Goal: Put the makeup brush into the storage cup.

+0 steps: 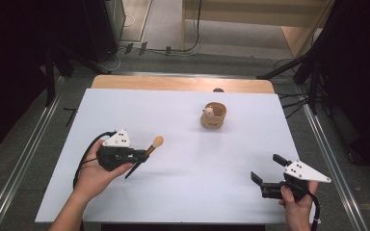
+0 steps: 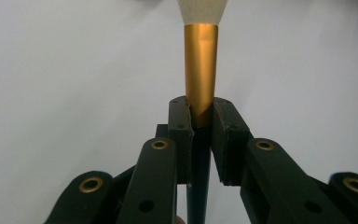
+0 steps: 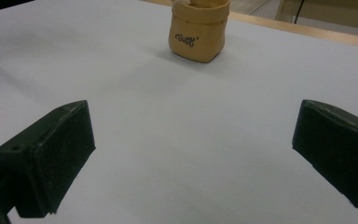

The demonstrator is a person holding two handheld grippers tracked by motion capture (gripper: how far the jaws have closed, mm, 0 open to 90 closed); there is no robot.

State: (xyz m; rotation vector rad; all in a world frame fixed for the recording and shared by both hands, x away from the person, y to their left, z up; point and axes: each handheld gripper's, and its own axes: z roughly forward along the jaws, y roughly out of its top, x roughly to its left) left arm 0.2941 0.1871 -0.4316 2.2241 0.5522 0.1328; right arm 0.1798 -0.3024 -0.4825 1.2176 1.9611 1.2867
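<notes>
Brush [image 2: 200,74] ferrule satin gold metal, pouch [image 3: 198,33] matt tan, table [image 1: 183,192] matt white

A gold-ferruled makeup brush [image 1: 147,155] is held tilted; tan pouch [image 1: 214,116] stands upright.

A white sheet [image 1: 183,192] covers the wooden table [image 1: 183,83], with grey floor [image 1: 29,144] and cables [image 1: 289,103] around it.

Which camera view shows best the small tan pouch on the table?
The right gripper view: the pouch stands close ahead, its dark printed mark visible, top edge cropped. The high view shows it small but whole, with something pale inside. The left gripper view faces the brush.
</notes>
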